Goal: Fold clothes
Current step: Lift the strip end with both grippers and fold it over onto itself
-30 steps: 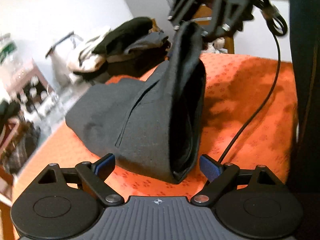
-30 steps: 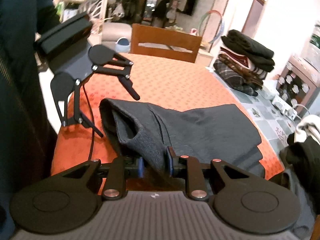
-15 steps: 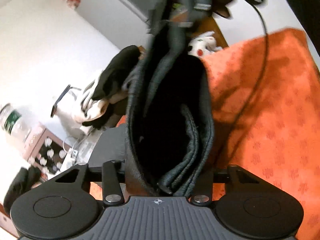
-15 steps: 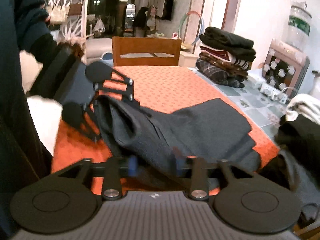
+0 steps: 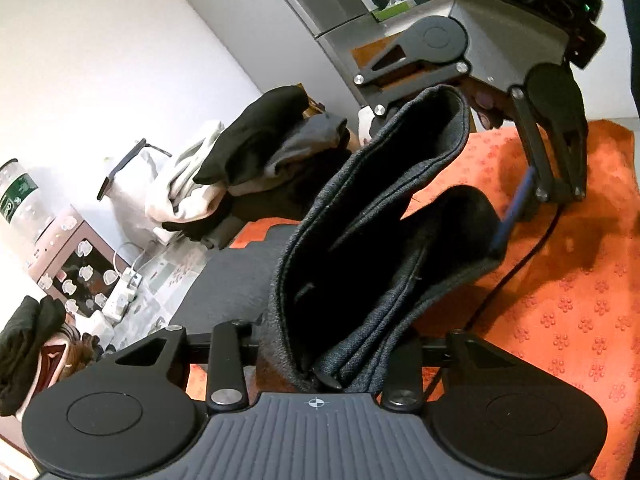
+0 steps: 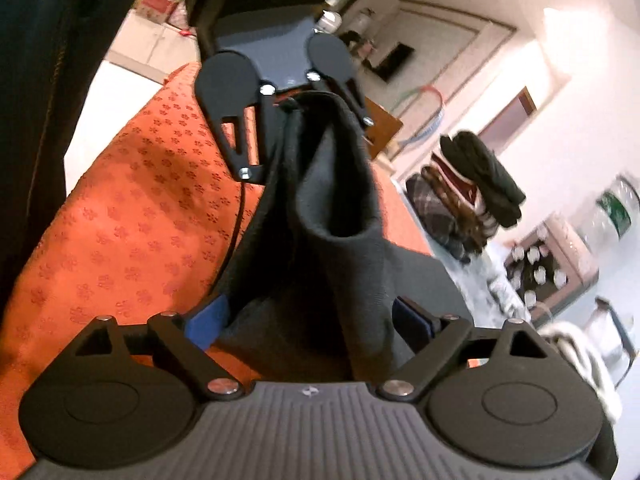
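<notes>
A dark grey garment (image 5: 372, 264) is hanging in thick folds between the two grippers, raised above the orange tablecloth (image 5: 568, 304), while its far end is lying flat on the table toward the left edge. Several layers of its hem are bunching together close to the left camera, and the dark inside of the fold is facing that lens.

The left gripper (image 5: 320, 354) is pinching the bunched layers at the near end; its jaws are drawn in tight against the cloth on both sides, so it is holding the garment firmly. From the right wrist view the same gripper (image 6: 304, 120) is showing at the top of the cloth, with the fabric draping down from it.

The right gripper (image 6: 310, 320) is standing with its jaws spread wide, the blue pads (image 6: 206, 320) sitting out on either side of the fold with visible gaps, so it is not squeezing the cloth. In the left wrist view this gripper (image 5: 444, 148) is straddling the upper end of the fold, one blue pad just beside the fabric.

A black cable (image 5: 516, 268) is trailing across the tablecloth beneath the garment. Beyond the table, a heap of black, grey and white clothes (image 5: 256, 152) is sitting, and a neat stack of folded clothes (image 6: 468, 196) is resting off to the side.
</notes>
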The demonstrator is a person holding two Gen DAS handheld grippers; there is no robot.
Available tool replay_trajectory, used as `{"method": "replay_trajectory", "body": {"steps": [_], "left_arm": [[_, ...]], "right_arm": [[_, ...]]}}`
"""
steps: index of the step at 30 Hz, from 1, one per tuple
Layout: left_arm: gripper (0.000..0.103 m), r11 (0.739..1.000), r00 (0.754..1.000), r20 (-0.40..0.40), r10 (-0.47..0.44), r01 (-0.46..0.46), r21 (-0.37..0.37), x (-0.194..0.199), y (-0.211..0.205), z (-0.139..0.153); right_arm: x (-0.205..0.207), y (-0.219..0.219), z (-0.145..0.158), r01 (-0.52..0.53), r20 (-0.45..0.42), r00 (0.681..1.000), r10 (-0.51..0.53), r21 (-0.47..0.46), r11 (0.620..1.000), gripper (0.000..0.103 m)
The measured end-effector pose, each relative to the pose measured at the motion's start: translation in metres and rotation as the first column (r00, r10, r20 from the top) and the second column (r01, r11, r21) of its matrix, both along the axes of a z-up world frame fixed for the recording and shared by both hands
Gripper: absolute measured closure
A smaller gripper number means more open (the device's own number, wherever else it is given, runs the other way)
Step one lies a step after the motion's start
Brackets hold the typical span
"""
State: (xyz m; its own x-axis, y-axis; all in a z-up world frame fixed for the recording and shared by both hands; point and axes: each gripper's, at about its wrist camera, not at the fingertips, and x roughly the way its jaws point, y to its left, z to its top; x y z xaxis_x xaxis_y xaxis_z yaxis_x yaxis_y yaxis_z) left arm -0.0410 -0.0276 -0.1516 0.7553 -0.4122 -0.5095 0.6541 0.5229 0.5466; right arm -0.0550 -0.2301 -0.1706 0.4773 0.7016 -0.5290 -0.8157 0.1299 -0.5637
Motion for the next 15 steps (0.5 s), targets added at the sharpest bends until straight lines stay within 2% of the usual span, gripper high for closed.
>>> {"method": "replay_trajectory", "body": {"steps": [6, 11, 15], "left_arm": [[0.062, 1.0, 0.999, -0.036, 0.009, -0.01, -0.022, 0.005, 0.011, 0.01], [0.062, 0.999, 0.998, -0.061, 0.001, -0.003, -0.034, 0.011, 0.017, 0.015], [0.062, 0.998, 0.997, -0.082, -0.001, -0.004, -0.061, 0.017, 0.024, 0.018]], "right_arm": [[0.004, -0.016, 0.024, 0.041, -0.074, 0.997, -0.035, 0.087, 0.995, 0.01], [-0.001, -0.016, 0.02, 0.026, -0.093, 0.995, -0.026, 0.006, 1.0, 0.007], [-0.003, -0.006, 0.014, 0.097, -0.018, 0.995, -0.097, 0.015, 0.995, 0.005]]}}
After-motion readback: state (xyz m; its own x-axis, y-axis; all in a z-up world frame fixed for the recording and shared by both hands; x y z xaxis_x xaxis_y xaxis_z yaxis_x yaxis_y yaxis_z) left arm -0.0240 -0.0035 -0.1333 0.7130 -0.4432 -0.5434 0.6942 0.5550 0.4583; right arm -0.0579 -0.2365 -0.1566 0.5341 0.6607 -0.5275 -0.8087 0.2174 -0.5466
